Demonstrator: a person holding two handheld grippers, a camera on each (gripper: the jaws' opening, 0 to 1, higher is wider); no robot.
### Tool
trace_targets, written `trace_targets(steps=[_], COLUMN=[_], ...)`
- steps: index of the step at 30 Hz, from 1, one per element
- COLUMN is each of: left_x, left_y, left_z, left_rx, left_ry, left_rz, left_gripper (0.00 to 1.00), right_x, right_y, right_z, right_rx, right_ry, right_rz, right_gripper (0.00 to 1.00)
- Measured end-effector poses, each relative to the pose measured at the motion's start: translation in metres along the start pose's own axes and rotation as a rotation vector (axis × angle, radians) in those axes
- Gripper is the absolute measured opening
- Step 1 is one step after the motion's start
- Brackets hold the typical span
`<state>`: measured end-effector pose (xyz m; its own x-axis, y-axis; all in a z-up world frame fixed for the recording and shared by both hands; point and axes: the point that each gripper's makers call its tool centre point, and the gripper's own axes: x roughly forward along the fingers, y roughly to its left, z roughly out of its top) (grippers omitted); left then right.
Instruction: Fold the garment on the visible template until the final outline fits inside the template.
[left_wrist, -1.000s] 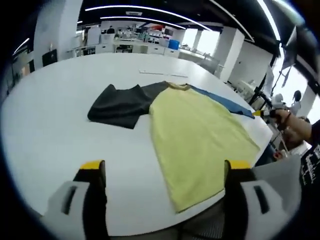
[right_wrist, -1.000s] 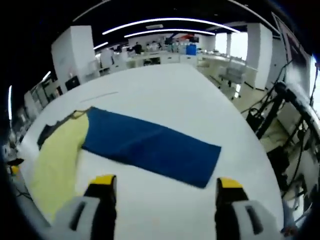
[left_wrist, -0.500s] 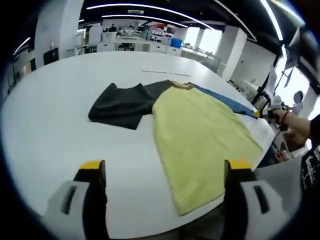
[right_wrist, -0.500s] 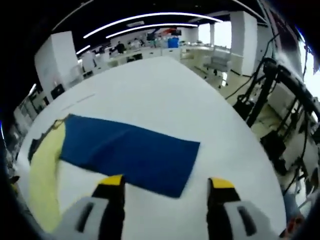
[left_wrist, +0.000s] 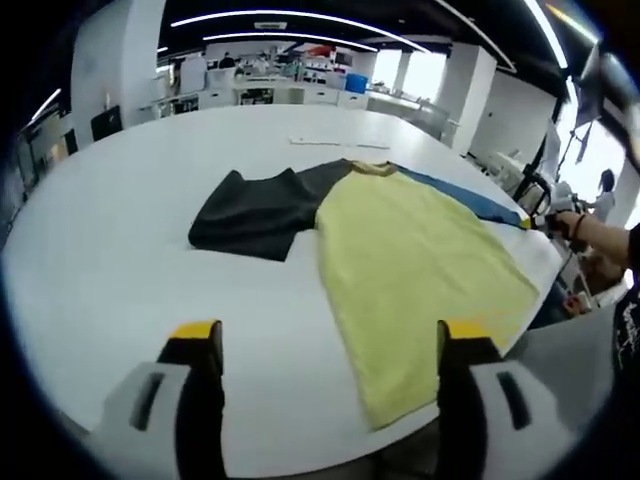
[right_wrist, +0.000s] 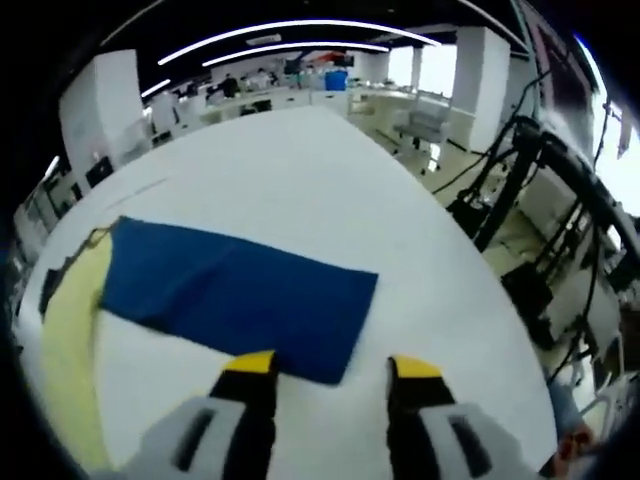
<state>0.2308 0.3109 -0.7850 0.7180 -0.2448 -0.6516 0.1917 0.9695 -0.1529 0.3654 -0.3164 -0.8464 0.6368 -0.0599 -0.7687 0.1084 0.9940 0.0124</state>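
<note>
Garment (left_wrist: 420, 270) hem drops past table (left_wrist: 100, 270) edge; blue sleeve (left_wrist: 470, 200) mostly hidden.

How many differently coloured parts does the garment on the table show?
3. The black sleeve lies on the garment's left, the yellow body in the middle, the blue sleeve on the right, before the right tool.

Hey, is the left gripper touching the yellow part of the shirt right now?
Apart. In the left gripper view, the left gripper hangs open above the white table, short of the yellow panel; neither tip meets the cloth.

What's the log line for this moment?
left gripper: open, above table | right gripper: open, at blue sleeve end | garment: unfolded
</note>
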Motion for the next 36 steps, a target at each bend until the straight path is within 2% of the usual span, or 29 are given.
trace_targets(steps=[9,14,26,32,36], left_x=[-0.003,-0.004,-0.004,-0.004,-0.005], left_y=[-0.006,-0.004,0.004,0.005,0.006], left_z=[-0.008,-0.011,-0.013,-0.013,-0.013], left_rx=[-0.004,-0.001,0.01,0.023,0.021], left_ry=[0.008,0.016,0.016,0.018,0.013], left_rz=[-0.009,-0.015,-0.023,-0.024,-0.024], left_gripper=[0.8,0.79,0.78,0.79,0.79], right_x=[-0.008,-0.002,-0.001,0.0,-0.01], right_y=[0.004,-0.002,0.001,0.0,0.007], right_z=[-0.003,0.0,0.0,0.004,0.003], right_rx=[0.041,0.046,0.071,0.042,0.036], right_ry=[0.047,0.049,0.056,0.048,0.039], right_rz=[-0.02,-0.019,-0.005,-0.002,-0.007], right_gripper=[0.16,0.06,0.0,0.0,0.0])
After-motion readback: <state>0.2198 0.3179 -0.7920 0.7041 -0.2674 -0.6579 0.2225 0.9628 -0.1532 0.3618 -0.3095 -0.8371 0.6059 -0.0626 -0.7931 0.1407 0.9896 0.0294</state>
